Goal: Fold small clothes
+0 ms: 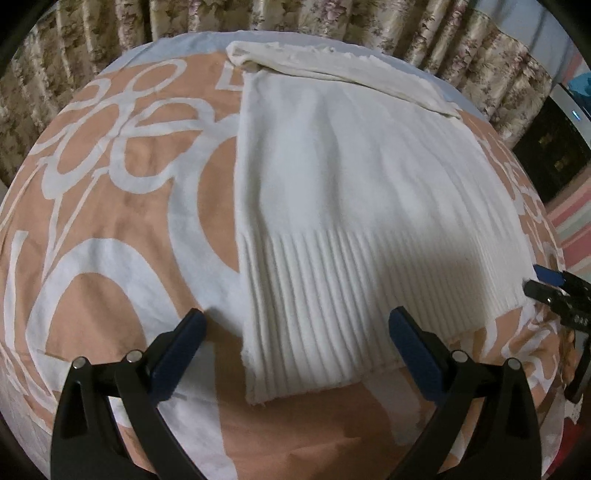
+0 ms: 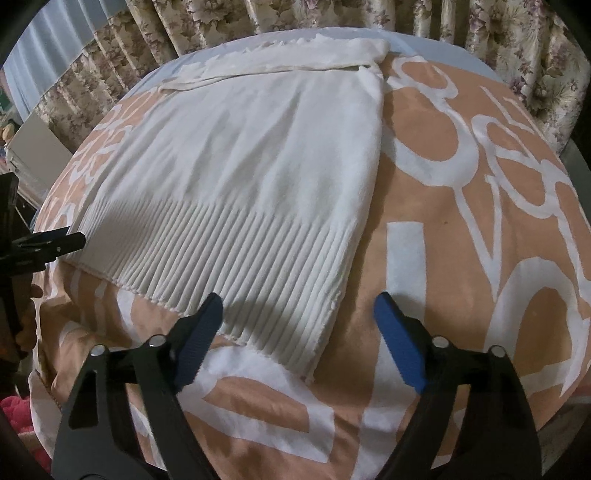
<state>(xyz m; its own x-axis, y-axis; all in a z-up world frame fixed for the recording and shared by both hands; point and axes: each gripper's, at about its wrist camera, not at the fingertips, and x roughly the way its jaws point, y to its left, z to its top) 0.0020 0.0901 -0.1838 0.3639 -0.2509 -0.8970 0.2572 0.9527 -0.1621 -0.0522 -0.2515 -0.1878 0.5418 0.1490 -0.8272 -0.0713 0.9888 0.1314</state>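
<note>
A white knit garment [image 1: 351,206] with a ribbed hem lies flat on a peach and white patterned bed cover [image 1: 110,258]; a sleeve is folded across its far end. It also shows in the right wrist view [image 2: 240,177]. My left gripper [image 1: 297,323] is open, its blue pads astride the hem's near left corner, just above it. My right gripper [image 2: 299,304] is open over the hem's near right corner. The right gripper's tips show at the left view's right edge [image 1: 546,284]. The left gripper's tips show at the right view's left edge [image 2: 55,240].
Floral curtains [image 1: 406,26] hang behind the bed. A dark cabinet [image 1: 554,155] and a striped rug [image 1: 572,221] lie to the right. The bed cover [image 2: 480,221] spreads wide on both sides of the garment. A pink object [image 2: 14,410] sits low at the left.
</note>
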